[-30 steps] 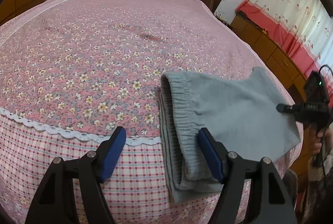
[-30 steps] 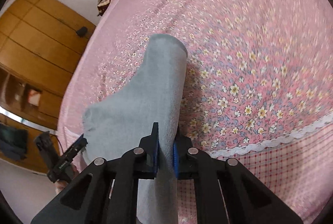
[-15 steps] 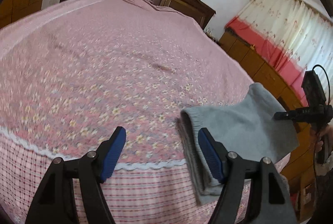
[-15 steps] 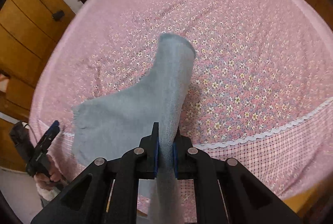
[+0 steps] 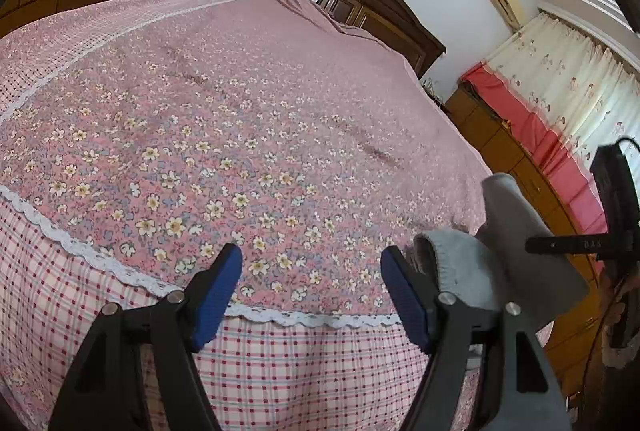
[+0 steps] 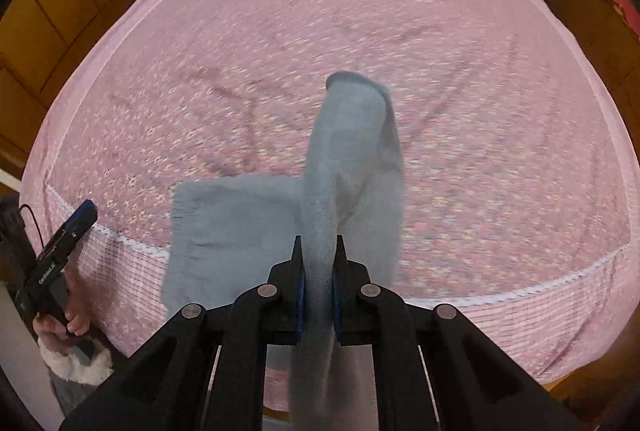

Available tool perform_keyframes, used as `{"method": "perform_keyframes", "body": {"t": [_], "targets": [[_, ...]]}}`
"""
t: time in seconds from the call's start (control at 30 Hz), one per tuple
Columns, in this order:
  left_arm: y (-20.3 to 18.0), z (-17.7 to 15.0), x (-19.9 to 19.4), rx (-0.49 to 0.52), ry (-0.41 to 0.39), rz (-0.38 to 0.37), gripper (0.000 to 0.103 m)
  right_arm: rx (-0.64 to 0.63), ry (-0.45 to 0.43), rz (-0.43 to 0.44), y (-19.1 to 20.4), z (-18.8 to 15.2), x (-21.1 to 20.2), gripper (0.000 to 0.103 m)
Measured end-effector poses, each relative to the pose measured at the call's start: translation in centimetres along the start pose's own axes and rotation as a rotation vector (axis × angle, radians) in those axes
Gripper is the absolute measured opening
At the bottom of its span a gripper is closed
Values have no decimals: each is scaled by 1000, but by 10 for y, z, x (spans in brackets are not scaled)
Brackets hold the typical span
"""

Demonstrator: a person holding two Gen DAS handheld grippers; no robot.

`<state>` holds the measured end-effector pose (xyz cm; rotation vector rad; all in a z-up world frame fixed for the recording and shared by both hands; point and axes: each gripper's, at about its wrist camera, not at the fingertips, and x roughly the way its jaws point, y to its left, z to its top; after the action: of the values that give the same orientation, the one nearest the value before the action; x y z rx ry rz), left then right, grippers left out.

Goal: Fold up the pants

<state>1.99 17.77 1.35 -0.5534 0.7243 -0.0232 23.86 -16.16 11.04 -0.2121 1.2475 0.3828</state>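
Left gripper (image 5: 312,291) gapes empty over the near bed (image 5: 240,111) edge; grey pants (image 5: 516,251) hang at right, beside it.

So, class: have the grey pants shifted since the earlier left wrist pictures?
Yes. The grey pants slid right along the bedspread's lace trim, leaving the left gripper's open jaws.

Soft daylight; left view sharp, right view motion-blurred; strong fisheye bending, dark vignette at corners.
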Motion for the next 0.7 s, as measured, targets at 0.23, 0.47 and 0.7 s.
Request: {"method": "perform_keyframes", "body": {"t": [0.23, 0.47, 0.7], "targets": [[-15, -6, 11, 80, 14, 50, 75, 47, 47, 2, 57, -10, 13, 11], [-22, -11, 13, 113, 17, 65, 75, 64, 59, -44, 98, -23, 39, 11], [-9, -10, 6, 71, 12, 54, 75, 166, 55, -43, 104, -17, 52, 12]]}}
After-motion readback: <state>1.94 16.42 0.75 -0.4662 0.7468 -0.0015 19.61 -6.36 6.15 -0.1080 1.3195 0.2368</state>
